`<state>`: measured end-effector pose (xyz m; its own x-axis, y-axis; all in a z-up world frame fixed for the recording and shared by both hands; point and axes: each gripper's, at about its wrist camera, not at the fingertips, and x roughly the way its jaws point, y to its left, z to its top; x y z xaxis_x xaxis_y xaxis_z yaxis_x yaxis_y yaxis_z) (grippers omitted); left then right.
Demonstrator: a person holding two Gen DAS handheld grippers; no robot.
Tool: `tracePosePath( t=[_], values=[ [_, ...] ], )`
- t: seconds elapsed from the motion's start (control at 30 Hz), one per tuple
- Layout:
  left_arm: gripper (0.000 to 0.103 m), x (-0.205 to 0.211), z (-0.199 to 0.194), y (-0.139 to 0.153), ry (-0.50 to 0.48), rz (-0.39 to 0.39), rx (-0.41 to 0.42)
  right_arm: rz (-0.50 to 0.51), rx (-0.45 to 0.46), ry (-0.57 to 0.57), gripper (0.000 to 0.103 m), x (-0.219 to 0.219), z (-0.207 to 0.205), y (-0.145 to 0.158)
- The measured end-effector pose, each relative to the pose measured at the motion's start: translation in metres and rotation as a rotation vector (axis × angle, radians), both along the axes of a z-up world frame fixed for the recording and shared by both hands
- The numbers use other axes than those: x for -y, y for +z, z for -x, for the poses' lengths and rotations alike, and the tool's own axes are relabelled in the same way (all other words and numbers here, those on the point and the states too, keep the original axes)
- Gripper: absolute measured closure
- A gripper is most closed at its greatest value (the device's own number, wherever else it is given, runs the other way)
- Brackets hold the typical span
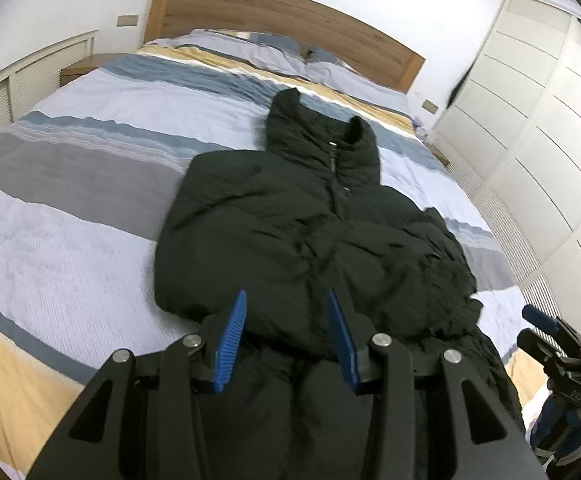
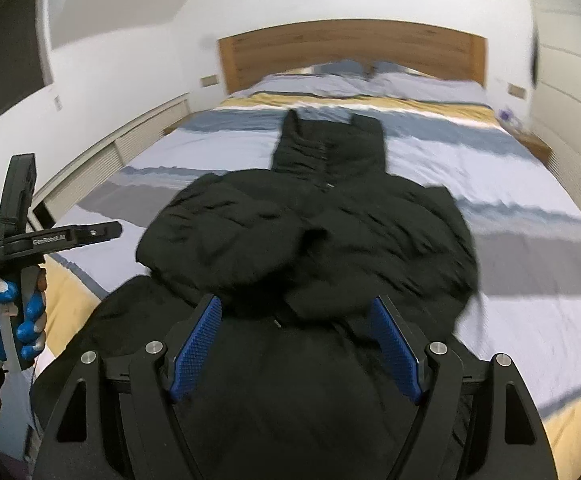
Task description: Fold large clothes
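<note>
Only our right wrist view shows the gloved left hand (image 2: pixel 8 320). Black puffer jacket (image 1: pixel 314 240) lies lengthwise, collar toward the headboard (image 1: pixel 282 28); both jaws gape empty.

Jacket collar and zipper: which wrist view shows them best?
The left wrist view: the jacket collar and zipper are sharp there, with the snap visible. The right wrist view shows the same collar farther off and motion-blurred.
</note>
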<state>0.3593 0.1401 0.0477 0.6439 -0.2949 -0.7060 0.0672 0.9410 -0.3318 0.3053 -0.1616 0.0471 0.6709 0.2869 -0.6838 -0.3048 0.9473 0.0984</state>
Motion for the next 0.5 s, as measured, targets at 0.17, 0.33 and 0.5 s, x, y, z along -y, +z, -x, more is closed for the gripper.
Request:
tracePosePath(
  t=[0.17,0.33,0.5],
  values=[
    [0.063,-0.011,-0.025,-0.017,0.023,-0.002,0.0,0.031,0.008,0.077,0.027,-0.048,-0.038,-0.011],
    [0.063,-0.013,-0.054,-0.04,0.049,0.001,-0.006,0.057,-0.002,0.116,0.027,-0.077,-0.069,-0.032],
    [0.062,-0.01,-0.072,-0.066,0.067,0.007,-0.034,0.09,-0.022,0.121,0.027,-0.087,-0.092,-0.063]
  ],
)
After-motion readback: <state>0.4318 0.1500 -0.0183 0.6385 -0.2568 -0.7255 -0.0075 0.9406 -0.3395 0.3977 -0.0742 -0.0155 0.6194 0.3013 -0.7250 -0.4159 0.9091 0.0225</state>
